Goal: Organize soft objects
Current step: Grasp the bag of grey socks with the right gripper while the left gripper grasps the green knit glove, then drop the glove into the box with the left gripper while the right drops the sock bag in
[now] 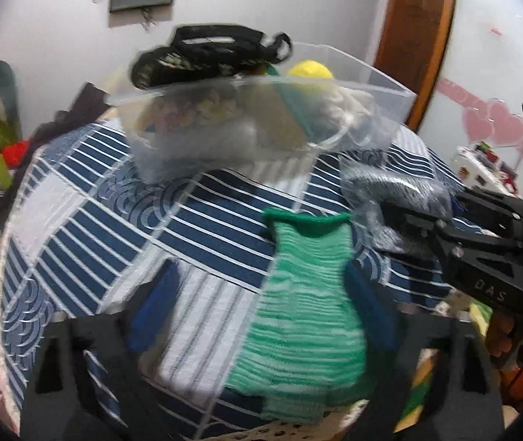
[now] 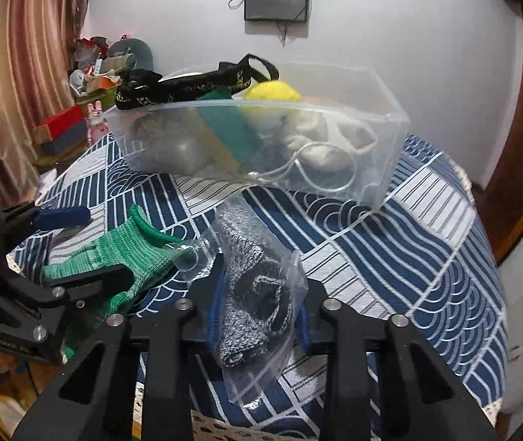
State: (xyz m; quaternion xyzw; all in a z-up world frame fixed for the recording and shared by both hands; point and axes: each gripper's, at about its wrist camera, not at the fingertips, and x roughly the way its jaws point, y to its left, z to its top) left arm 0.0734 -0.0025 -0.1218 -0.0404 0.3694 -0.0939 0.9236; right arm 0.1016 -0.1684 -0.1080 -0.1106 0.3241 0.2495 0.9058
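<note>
A green knitted glove (image 1: 300, 294) lies on the blue patterned tablecloth (image 1: 114, 220), between the open blue-padded fingers of my left gripper (image 1: 261, 312). It also shows in the right wrist view (image 2: 121, 257). A grey knitted item in a clear plastic bag (image 2: 254, 294) sits between the fingers of my right gripper (image 2: 258, 316), which is closed on it. It shows at right in the left wrist view (image 1: 397, 187). A clear plastic bin (image 2: 390, 139) behind holds soft things: a yellow ball (image 2: 272, 92), a black strap (image 2: 188, 86), a white cloth (image 2: 327, 139).
The round table's edge with lace trim (image 2: 224, 426) is close to me. Cluttered shelves and a curtain (image 2: 15, 73) stand at left. A wooden door frame (image 1: 416, 36) is at right behind the bin.
</note>
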